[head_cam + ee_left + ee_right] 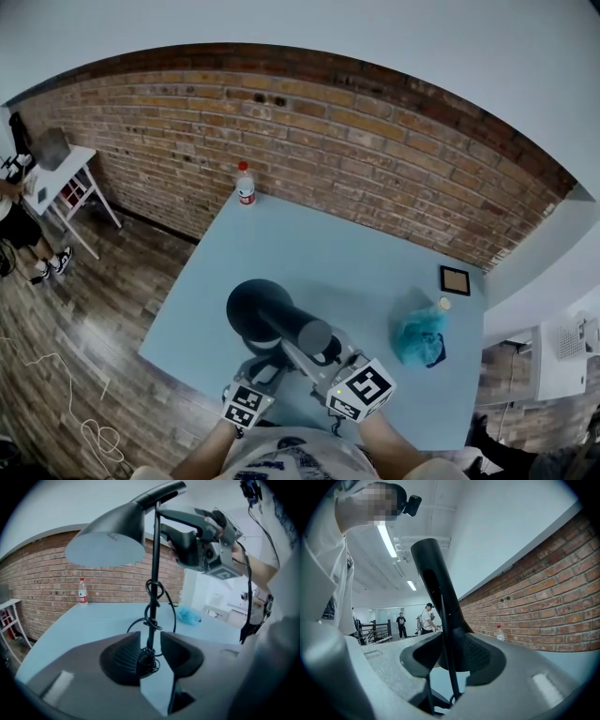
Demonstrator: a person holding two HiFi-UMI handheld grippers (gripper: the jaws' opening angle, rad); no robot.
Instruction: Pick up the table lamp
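The black table lamp (261,309) stands upright near the front edge of the light blue table (366,253). In the left gripper view its thin stem (152,597), with the cord wound round it, rises between the jaws of my left gripper (152,651); the jaws stand apart and do not touch it. The cone shade (110,538) hangs above. My right gripper (450,656) is up at the lamp's top, and the dark neck of the shade (436,588) runs between its wide jaws. I see no pad pressing on it. My right gripper (206,541) also shows beside the lamp's top arm.
A plastic bottle (246,185) stands at the table's far edge by the brick wall (375,141). A blue crumpled bag (420,336) and a small framed square (455,279) lie at the right. A white side table (61,178) stands on the wooden floor at left.
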